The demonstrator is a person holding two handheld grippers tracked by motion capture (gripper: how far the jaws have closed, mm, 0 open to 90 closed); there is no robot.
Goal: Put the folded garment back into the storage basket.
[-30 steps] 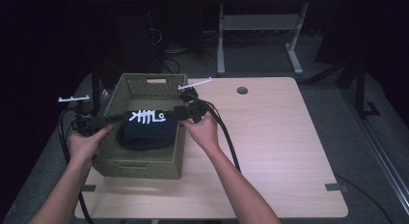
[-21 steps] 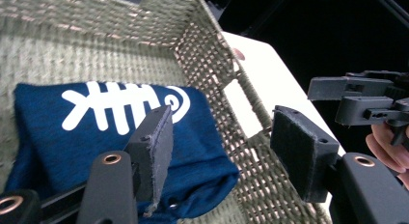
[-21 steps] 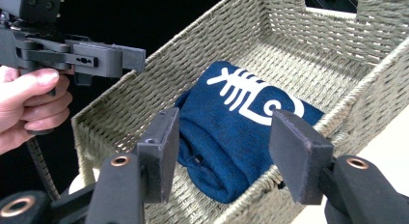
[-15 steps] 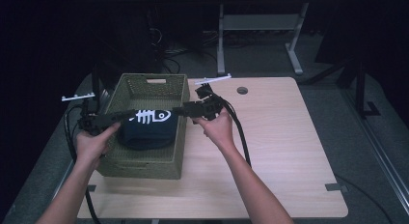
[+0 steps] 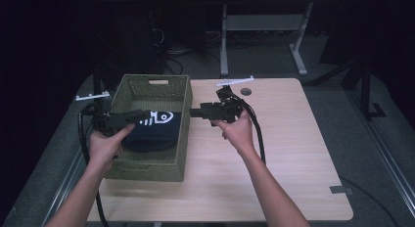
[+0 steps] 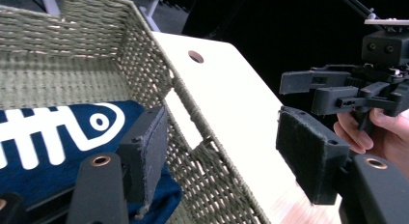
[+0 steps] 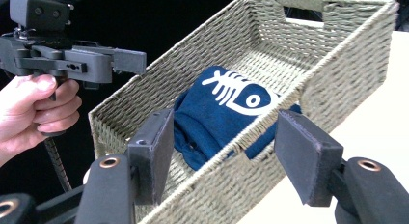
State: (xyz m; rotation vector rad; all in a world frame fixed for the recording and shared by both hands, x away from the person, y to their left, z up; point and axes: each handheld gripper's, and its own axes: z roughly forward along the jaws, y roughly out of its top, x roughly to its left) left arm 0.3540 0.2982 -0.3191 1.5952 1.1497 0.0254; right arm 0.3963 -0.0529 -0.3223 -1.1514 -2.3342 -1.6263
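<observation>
Inside the woven basket [image 5: 147,166] lies the folded navy cloth [image 5: 151,131]. Your left gripper [image 5: 139,115] and right gripper [image 5: 193,112] have just been opening; both jaws stand apart, holding nothing.

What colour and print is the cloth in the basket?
Dark blue cloth with a white fish-skeleton print; clearest in the right gripper view.

The navy cloth [image 6: 58,137] runs off the left edge of the left gripper view — its white fish print cut mid-bone. In the right gripper view the basket's near wall [image 7: 251,171] hides the cloth's lower folds, and the basket's far corner is clipped.
</observation>
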